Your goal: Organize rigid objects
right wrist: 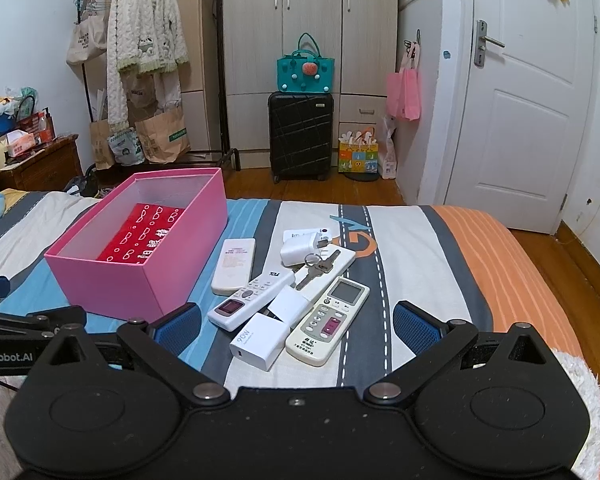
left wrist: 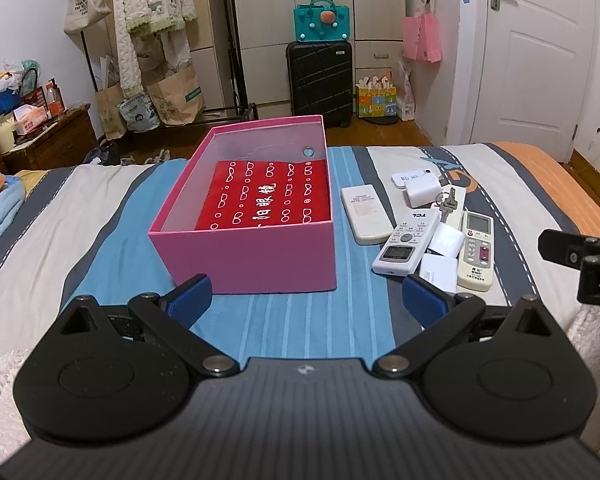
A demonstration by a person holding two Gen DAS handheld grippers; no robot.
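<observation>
An open pink box (left wrist: 260, 258) with a red cloth (left wrist: 266, 198) inside sits on the bed; it also shows in the right wrist view (right wrist: 112, 280). To its right lies a cluster: a TCL remote (right wrist: 252, 300), a cream remote (right wrist: 328, 326), a plain white remote (right wrist: 235, 266), a 90W charger (right wrist: 260, 340), other white chargers (right wrist: 296, 250) and keys (right wrist: 316, 266). My left gripper (left wrist: 306, 300) is open and empty, in front of the box. My right gripper (right wrist: 296, 322) is open and empty, just in front of the cluster.
The bed has a striped blue, grey, white and orange cover (right wrist: 480, 256). Beyond it are a black suitcase (right wrist: 300, 136), a clothes rack (right wrist: 144, 60), a wardrobe and a white door (right wrist: 528, 100). A wooden nightstand (left wrist: 48, 140) stands at left.
</observation>
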